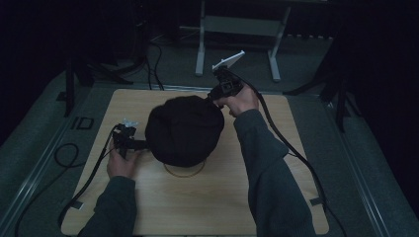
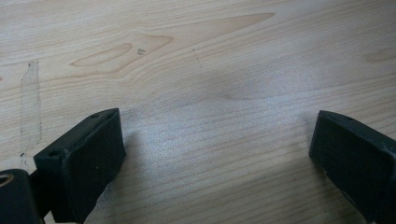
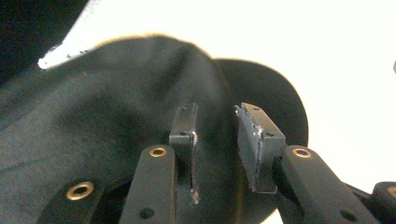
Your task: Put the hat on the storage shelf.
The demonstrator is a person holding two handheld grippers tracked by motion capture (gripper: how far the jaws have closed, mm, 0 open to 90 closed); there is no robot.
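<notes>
A black cap (image 1: 183, 129) sits raised at the middle of the wooden table (image 1: 276, 207), over a thin ring-shaped base (image 1: 184, 170). At the cap's far right edge is my right gripper (image 1: 213, 97). In the right gripper view its jaws (image 3: 215, 126) stand a little apart, open, with the cap's dark fabric (image 3: 93, 116) just beyond them and not pinched. My left gripper (image 1: 142, 144) lies low by the cap's left side. In the left gripper view it (image 2: 217, 140) is wide open above bare wood (image 2: 201, 60), with nothing between the fingers.
Black cables (image 1: 64, 158) trail off the table's left side, and another runs from the right gripper past the right forearm (image 1: 269, 168). A white frame's legs (image 1: 200, 54) stand on the floor behind the table. Dark stand legs (image 1: 341, 103) flank it.
</notes>
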